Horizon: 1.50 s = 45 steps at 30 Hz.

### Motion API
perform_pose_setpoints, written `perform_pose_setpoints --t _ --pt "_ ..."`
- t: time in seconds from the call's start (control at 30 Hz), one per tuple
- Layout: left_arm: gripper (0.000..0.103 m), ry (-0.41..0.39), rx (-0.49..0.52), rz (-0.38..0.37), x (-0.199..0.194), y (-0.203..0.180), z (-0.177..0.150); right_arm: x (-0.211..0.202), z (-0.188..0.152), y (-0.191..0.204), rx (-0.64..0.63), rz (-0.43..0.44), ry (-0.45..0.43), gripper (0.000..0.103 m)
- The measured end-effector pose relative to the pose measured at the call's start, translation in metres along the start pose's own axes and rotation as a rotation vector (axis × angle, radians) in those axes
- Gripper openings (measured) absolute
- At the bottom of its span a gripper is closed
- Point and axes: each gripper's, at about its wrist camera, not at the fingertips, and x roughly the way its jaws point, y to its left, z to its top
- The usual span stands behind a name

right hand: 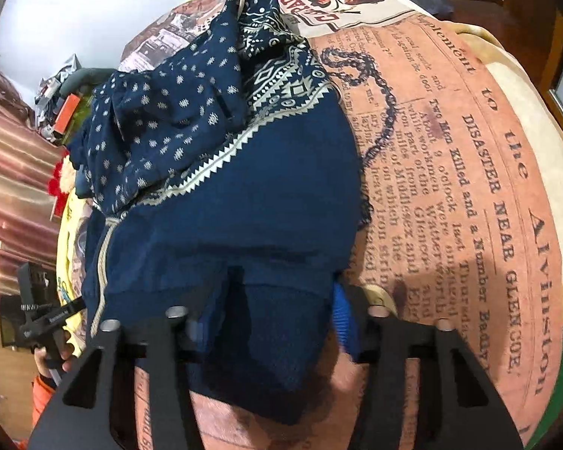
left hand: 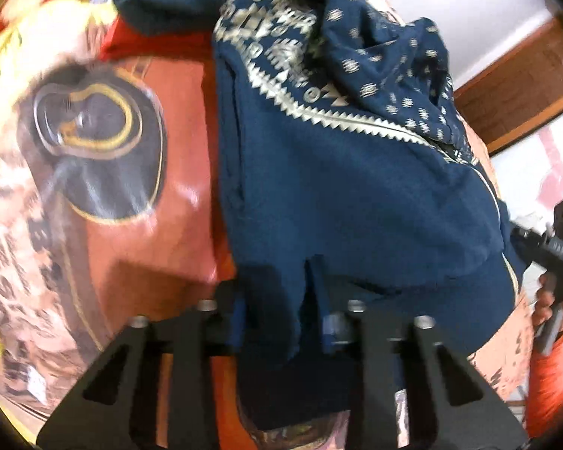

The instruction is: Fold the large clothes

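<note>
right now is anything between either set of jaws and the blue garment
Nothing visible. The blue garment hem already sits between the jaws of the left gripper and the right gripper, on the printed bedspread.

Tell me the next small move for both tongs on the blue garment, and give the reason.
Probably lift both together and carry the hem toward the patterned end. The left tongs and right tongs each pinch the plain edge of the blue garment, which lies bunched on the printed bedspread, so it looks ready for folding.
</note>
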Motion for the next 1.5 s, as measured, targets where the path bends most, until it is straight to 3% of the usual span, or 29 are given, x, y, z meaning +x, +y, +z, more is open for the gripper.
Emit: perform_pose_setpoints --t 0.03,0.13,0.27,0.43,0.57,0.7,0.83,1.0,1.23,1.4,1.5 --pt "0.010 -0.014 0.009 -0.005 -0.003 -0.004 0.001 0.000 0.002 0.000 0.005 0.022 -0.001 0.022" --pt "0.008 -0.061 0.038 -0.019 -0.018 -0.017 0.005 0.000 0.008 0.004 0.017 0.082 0.005 0.012" --pt "0.007 -0.142 0.067 -0.057 -0.048 -0.034 0.022 -0.013 0.021 0.019 -0.023 0.090 -0.053 0.011" --pt "0.007 -0.308 0.110 -0.089 -0.099 -0.049 0.064 -0.042 0.049 0.047 -0.092 0.099 -0.201 0.007" --pt "0.007 -0.447 0.147 -0.025 -0.131 -0.060 0.100 -0.059 0.081 0.065 -0.130 0.111 -0.284 0.006" --pt "0.007 -0.508 0.138 -0.021 -0.140 -0.064 0.142 -0.067 0.115 0.072 -0.122 0.140 -0.362 0.006" --pt "0.007 -0.554 0.114 0.016 -0.135 -0.058 0.180 -0.061 0.152 0.078 -0.125 0.105 -0.429 0.006" --pt "0.007 -0.509 -0.003 0.070 -0.089 -0.020 0.227 -0.029 0.198 0.070 -0.103 0.055 -0.418 0.006" --pt "0.009 -0.379 -0.043 0.162 -0.007 0.014 0.252 0.051 0.228 0.047 -0.115 -0.026 -0.277 0.007" --pt "0.014 -0.357 0.078 0.175 0.004 0.006 0.248 0.087 0.221 0.033 -0.142 -0.108 -0.182 0.014" --pt "0.032 -0.324 0.173 0.215 -0.004 -0.010 0.240 0.077 0.211 0.034 -0.121 -0.151 -0.178 0.018"
